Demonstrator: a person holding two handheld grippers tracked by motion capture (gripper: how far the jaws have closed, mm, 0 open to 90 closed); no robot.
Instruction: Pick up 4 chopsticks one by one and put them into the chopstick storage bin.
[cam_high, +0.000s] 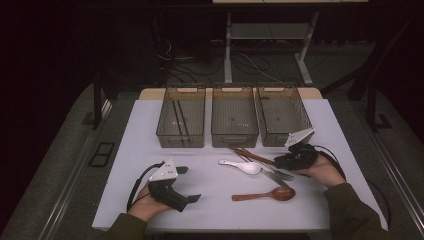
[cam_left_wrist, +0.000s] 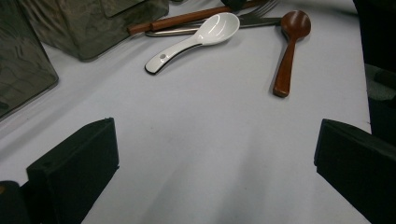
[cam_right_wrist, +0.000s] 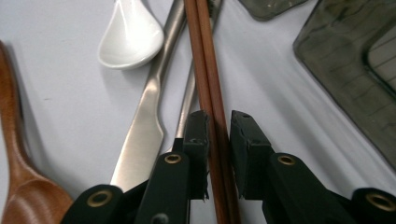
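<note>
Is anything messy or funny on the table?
A little. The cutlery lies in a crisscross heap: brown chopsticks rest slanted over the metal knife and fork, beside a white spoon. The right gripper straddles the chopsticks. The wooden spoon lies apart. Nothing looks broken or spilled.

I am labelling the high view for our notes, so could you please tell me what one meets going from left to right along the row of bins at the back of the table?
Left bin with dark sticks lying in it → middle bin → right bin.
</note>
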